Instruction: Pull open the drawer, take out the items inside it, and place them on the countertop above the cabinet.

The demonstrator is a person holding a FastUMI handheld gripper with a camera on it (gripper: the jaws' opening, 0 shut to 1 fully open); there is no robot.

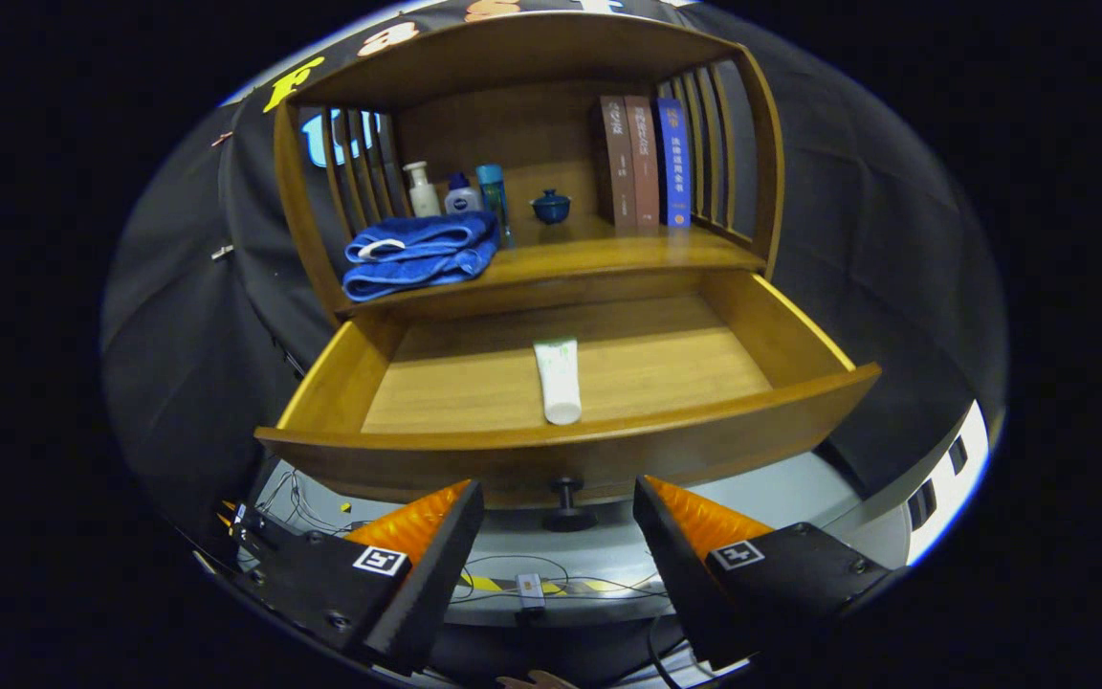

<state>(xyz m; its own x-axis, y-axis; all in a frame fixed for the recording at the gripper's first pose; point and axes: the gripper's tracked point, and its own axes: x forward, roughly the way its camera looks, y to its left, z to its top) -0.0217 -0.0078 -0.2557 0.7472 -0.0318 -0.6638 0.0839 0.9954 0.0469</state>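
Note:
The wooden drawer (771, 325) of the cabinet stands pulled far out, just ahead of my fingers. A white tube (559, 380) lies alone on the drawer floor, its cap end towards me. The drawer's dark knob (566, 501) sits under the front panel, between my two fingertips and a little beyond them. My gripper (559, 502) is open, below the drawer front, with nothing between its fingers. The countertop (599, 254) lies above the drawer, under the shelf hood.
On the countertop lie a folded blue towel (420, 253), three small bottles (460, 194), a small blue lidded cup (550, 206) and three upright books (645, 163). Slatted wooden sides close the shelf left and right. Cables lie on the grey floor (551, 565) below.

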